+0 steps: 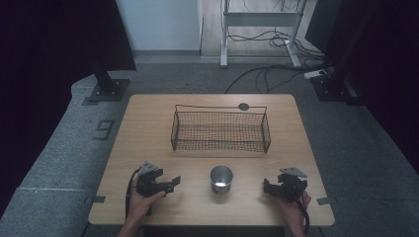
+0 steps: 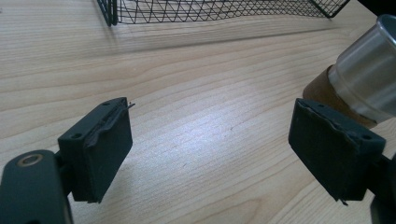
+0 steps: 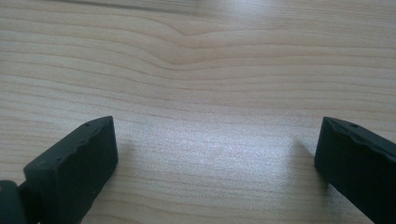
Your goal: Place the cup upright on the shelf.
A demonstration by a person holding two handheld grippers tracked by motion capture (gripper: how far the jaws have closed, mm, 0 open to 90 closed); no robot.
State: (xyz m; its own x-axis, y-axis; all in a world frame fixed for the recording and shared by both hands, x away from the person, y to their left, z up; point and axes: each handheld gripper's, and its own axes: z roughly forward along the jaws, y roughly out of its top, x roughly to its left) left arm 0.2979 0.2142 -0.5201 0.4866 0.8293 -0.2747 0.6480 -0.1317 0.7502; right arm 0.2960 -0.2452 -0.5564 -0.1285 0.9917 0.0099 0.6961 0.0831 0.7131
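From above, the left gripper (image 1: 170,183) rests on the table (image 1: 148,143) at the near left, held in the person's left hand (image 1: 141,202), with its jaws turned toward the cup (image 1: 221,179) in the middle of the near half. That cup is a shiny metal tumbler standing upright with its mouth open to the ceiling, well in front of the wire basket (image 1: 220,130), which sits farther back with nothing in it. At the near right the right gripper (image 1: 267,187) lies in the right hand (image 1: 294,205), pointing left at the cup. The left gripper view adds what the high view cannot give: its jaws stand spread with bare wood between them, the cup (image 2: 369,79) appears at the right edge just beyond the right jaw, showing a brown band near its base, and the basket's (image 2: 210,11) mesh runs along the top. The right gripper view shows jaws spread wide over plain wood grain.
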